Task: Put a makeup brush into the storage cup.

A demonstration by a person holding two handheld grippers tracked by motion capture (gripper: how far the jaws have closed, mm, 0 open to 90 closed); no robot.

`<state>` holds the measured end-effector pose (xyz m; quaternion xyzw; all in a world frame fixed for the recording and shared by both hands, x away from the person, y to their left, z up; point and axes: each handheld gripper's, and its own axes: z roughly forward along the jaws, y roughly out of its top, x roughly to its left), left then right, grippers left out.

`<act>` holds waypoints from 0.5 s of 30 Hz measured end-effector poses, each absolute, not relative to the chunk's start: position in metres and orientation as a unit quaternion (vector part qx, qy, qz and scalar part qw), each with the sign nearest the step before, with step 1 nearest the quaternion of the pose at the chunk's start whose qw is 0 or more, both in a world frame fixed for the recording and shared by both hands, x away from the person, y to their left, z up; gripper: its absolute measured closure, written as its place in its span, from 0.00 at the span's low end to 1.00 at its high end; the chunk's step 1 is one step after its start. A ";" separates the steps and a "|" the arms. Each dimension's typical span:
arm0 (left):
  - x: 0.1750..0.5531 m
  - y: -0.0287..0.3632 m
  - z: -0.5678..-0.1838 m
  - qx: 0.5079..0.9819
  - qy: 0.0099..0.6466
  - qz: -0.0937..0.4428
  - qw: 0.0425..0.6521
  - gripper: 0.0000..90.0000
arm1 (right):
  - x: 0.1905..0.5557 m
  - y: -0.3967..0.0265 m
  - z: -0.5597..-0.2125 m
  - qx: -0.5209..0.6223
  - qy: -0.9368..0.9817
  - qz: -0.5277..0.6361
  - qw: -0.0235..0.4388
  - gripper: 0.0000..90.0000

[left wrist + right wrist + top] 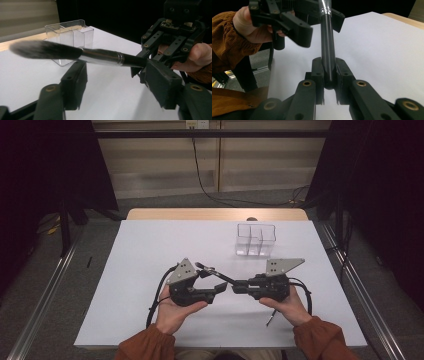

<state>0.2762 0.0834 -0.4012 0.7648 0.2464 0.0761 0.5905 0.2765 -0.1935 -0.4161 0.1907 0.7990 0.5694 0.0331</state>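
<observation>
Left gripper [218,289] sits at table centre-left, held from below by the left hand [175,312], pointing toward the other gripper. Its jaws are partly apart, one on each side of the makeup brush [75,53]. In the left gripper view the brush crosses above and between the two jaws; the right-hand jaw looks to be at the black handle, the left-hand jaw sits under the metal ferrule with a gap. No pad pressure visible, so not a grip.

Brush is off the table, roughly level, spanning the gap between the two grippers. Dark bristle head is at the far left end in the left gripper view, silver ferrule mid-length, black handle running right.

Right gripper [235,287] is clamped on the butt end of the brush handle [328,62]; the right gripper view shows both pads tight against the handle. Right hand [287,307] holds it just above the white table [150,250].

Clear divided organiser box [256,240] stands empty on the table's far right side, well apart from both grippers.
</observation>
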 end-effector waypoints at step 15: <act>0.280 0.086 -0.397 0.737 0.267 0.037 0.620 0.61 | 0.275 -0.194 -0.416 0.184 0.799 0.571 0.036 0.88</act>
